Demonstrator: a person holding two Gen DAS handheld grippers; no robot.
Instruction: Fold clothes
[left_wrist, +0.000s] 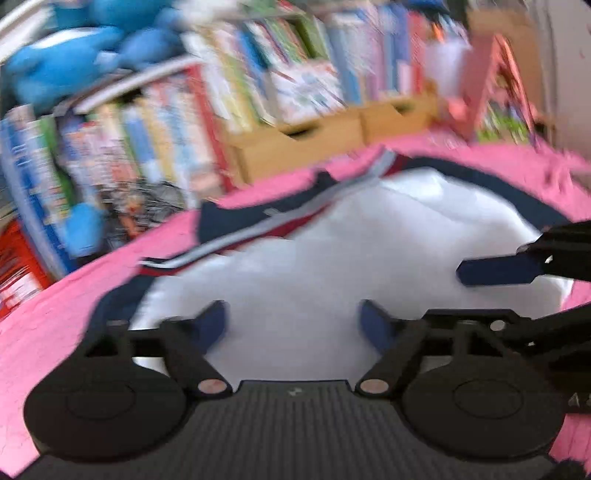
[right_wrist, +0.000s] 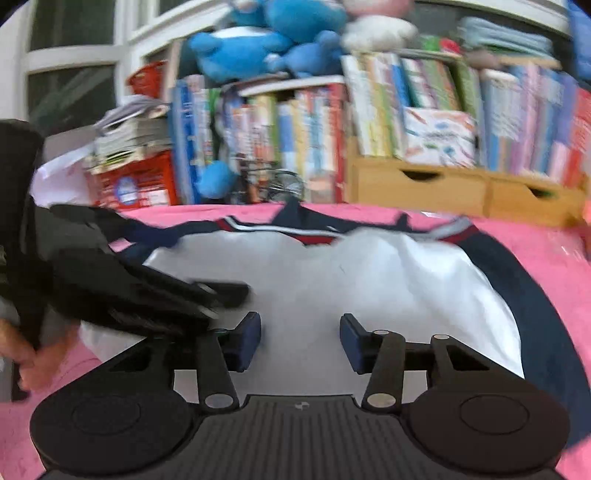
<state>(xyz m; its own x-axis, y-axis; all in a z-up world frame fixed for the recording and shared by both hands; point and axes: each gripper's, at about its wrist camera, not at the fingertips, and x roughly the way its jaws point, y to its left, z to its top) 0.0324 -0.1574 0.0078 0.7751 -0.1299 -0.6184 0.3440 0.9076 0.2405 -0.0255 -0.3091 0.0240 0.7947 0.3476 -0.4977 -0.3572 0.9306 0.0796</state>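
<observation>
A white garment with navy trim and red-and-white stripes lies spread on a pink cloth; the right wrist view shows the same garment on the pink cloth. My left gripper hovers open just above the white fabric, with nothing between its fingers. My right gripper is also open over the white fabric near its front edge. The right gripper's fingers reach in from the right in the left wrist view. The left gripper enters from the left in the right wrist view, held by a hand.
Behind the pink surface stands a bookshelf packed with books, with wooden drawers at its base. Blue plush toys sit on top. A red box and stacked papers are at the back left.
</observation>
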